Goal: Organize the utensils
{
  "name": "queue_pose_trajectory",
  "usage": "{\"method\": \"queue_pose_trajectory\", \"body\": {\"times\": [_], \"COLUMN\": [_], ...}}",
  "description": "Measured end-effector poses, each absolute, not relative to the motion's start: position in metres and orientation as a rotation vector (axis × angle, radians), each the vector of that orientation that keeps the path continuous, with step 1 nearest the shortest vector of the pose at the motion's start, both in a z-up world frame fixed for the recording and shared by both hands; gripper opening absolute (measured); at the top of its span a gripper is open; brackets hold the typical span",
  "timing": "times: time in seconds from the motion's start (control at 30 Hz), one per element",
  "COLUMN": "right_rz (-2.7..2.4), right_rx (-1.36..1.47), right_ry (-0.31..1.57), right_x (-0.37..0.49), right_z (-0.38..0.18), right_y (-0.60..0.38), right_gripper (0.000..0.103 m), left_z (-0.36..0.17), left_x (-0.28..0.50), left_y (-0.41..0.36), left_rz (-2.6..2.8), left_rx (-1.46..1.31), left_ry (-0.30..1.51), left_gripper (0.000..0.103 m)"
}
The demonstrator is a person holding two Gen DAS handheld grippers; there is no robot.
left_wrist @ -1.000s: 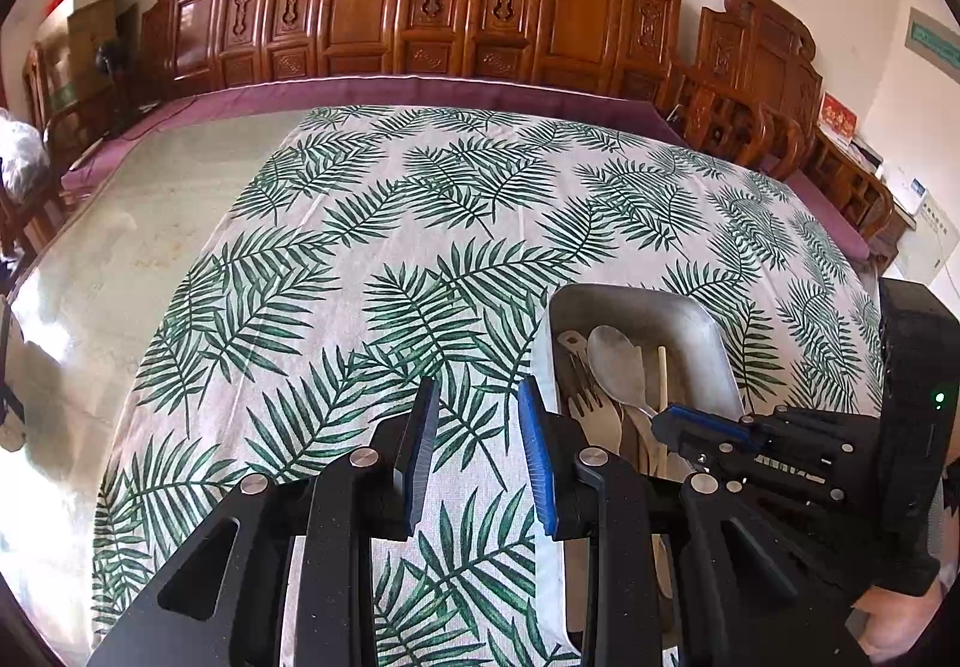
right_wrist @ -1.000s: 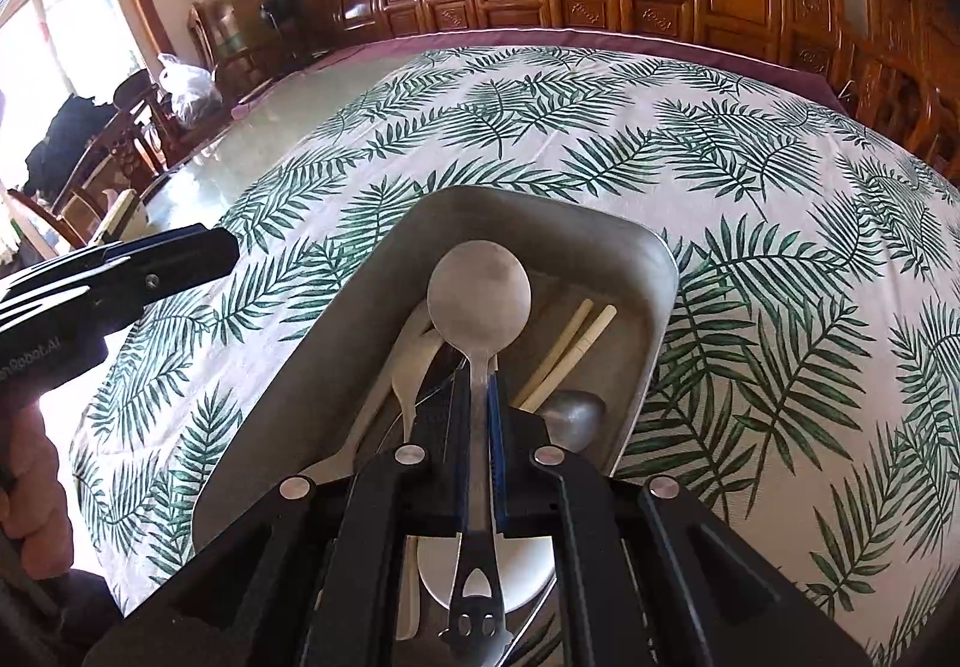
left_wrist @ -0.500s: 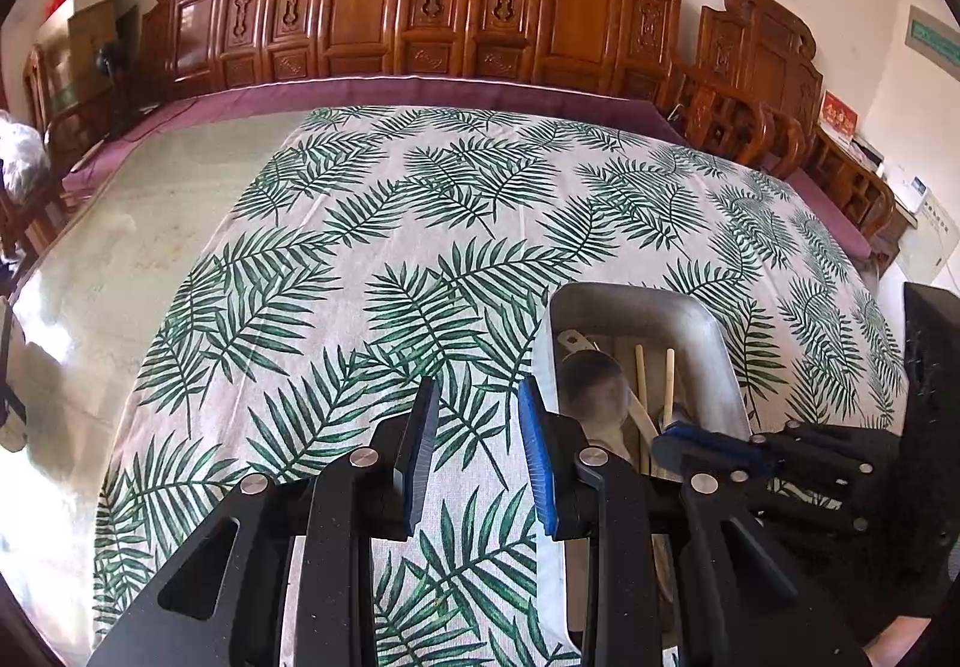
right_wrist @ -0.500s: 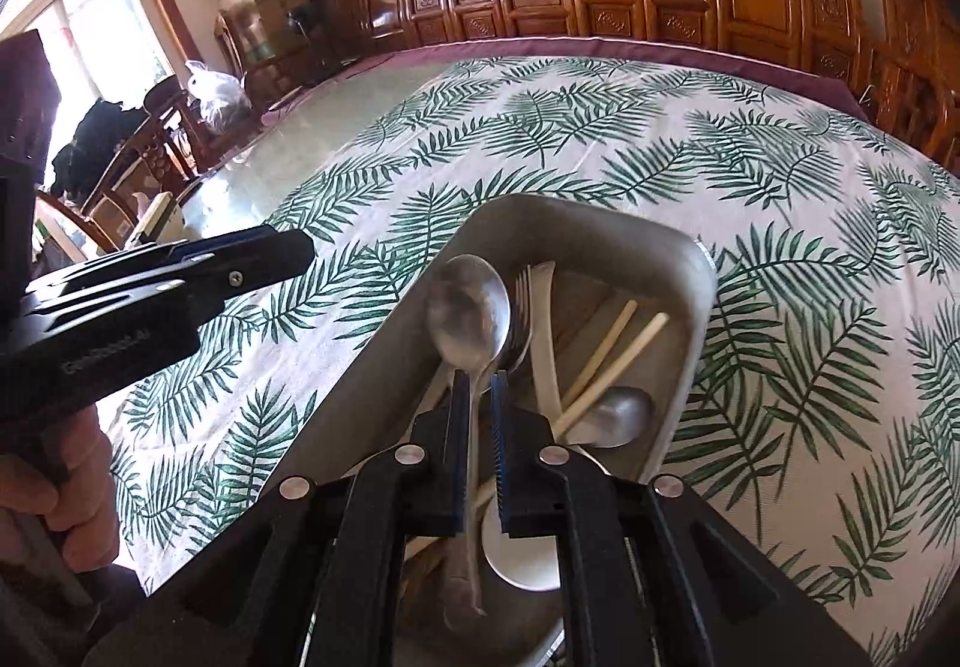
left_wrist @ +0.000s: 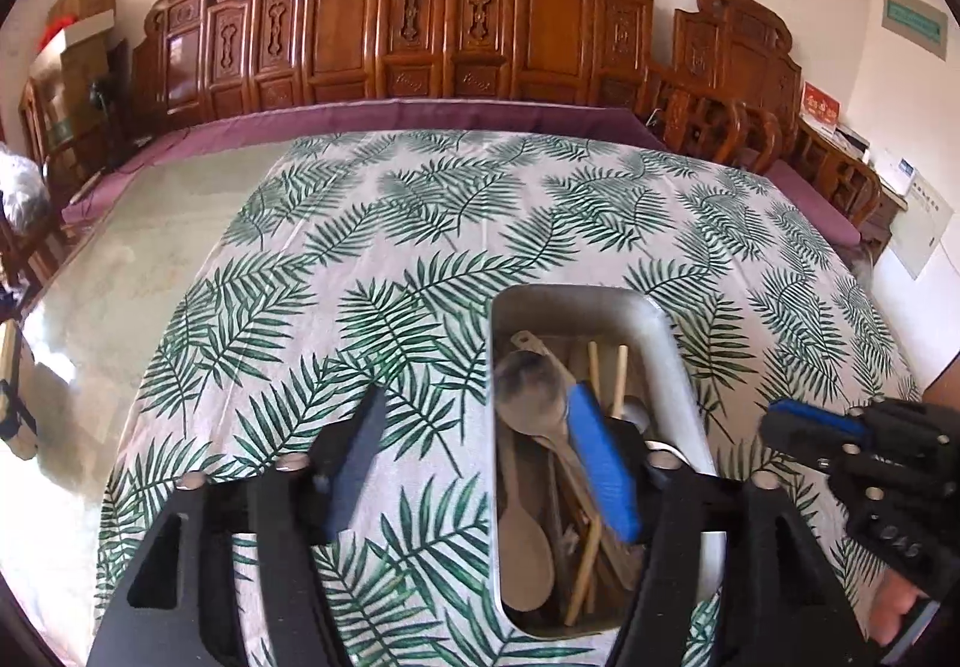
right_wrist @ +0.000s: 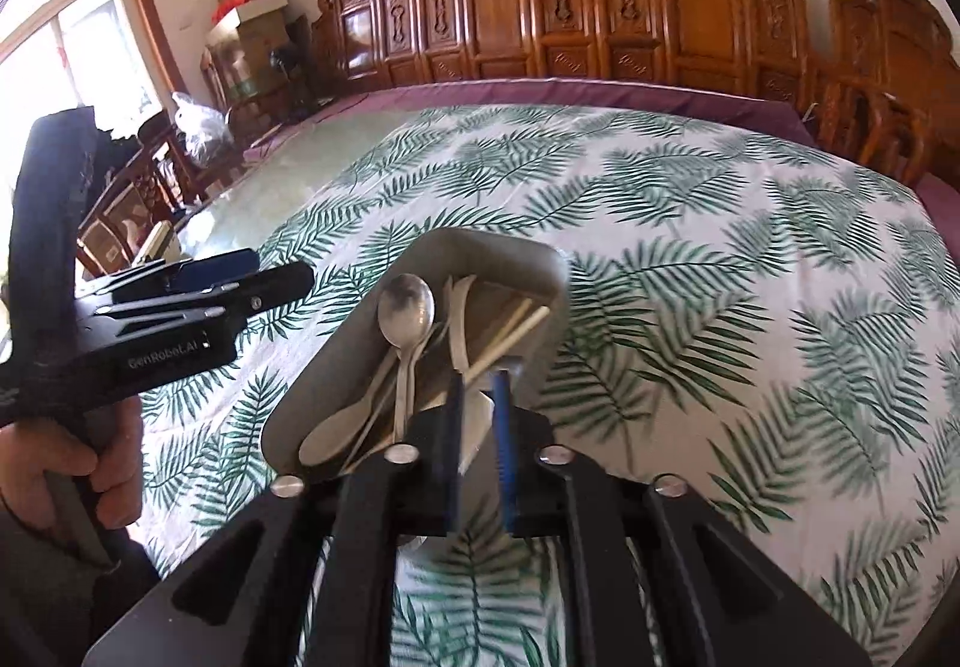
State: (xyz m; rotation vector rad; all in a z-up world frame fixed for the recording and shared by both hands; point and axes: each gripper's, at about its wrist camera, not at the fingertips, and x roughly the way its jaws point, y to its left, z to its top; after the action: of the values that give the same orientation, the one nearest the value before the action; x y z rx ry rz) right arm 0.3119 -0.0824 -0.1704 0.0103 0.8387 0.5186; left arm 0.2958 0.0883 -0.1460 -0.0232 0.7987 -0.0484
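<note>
A grey oblong tray (left_wrist: pixel 666 331) sits on the leaf-print tablecloth and holds several utensils: a metal spoon (left_wrist: pixel 531 397), wooden spoons and chopsticks (left_wrist: pixel 619 373). My left gripper (left_wrist: pixel 480 463) is open wide, its right finger over the tray's near part. In the right wrist view the tray (right_wrist: pixel 522 253) lies just ahead, with the metal spoon (right_wrist: pixel 407 307) resting inside. My right gripper (right_wrist: pixel 480 415) is open and empty at the tray's near right edge. It also shows at the right of the left wrist view (left_wrist: pixel 810 427).
The leaf-print tablecloth (left_wrist: pixel 420 247) covers a glass-topped table with a purple border. Carved wooden chairs (left_wrist: pixel 468 43) line the far side. Boxes and a bag (right_wrist: pixel 204 127) stand at the far left near a window.
My right gripper has let go of the metal spoon, which now lies in the tray, and has drawn back to the right. My left gripper has opened wide and moved over the tray.
</note>
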Motion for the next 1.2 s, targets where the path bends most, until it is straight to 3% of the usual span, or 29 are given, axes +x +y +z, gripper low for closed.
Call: {"method": "queue_pose_trajectory", "body": {"times": [0.1, 0.13, 0.17, 0.27, 0.43, 1.2], "right_rz": [0.474, 0.464, 0.450, 0.424, 0.373, 0.194], "right_rx": [0.002, 0.003, 0.011, 0.035, 0.054, 0.061], "right_ry": [0.808, 0.803, 0.794, 0.774, 0.737, 0.564], "right_x": [0.298, 0.295, 0.291, 0.278, 0.254, 0.132], "right_z": [-0.159, -0.157, -0.154, -0.145, -0.131, -0.053], "right_y": [-0.102, -0.107, -0.115, -0.135, -0.166, -0.235], "right_gripper": [0.039, 0.051, 0.062, 0.081, 0.100, 0.100], "left_z": [-0.138, -0.137, -0.135, -0.132, -0.123, -0.034], "left_x": [0.284, 0.280, 0.275, 0.264, 0.242, 0.131], "left_y": [0.075, 0.072, 0.067, 0.055, 0.035, -0.034], "left_rz": [-0.053, -0.057, -0.059, -0.055, -0.048, -0.116], "left_rx": [-0.010, -0.007, -0.001, 0.019, 0.008, 0.032], "left_ry": [0.769, 0.760, 0.750, 0.748, 0.777, 0.677], "left_gripper": [0.082, 0.088, 0.091, 0.095, 0.095, 0.095]}}
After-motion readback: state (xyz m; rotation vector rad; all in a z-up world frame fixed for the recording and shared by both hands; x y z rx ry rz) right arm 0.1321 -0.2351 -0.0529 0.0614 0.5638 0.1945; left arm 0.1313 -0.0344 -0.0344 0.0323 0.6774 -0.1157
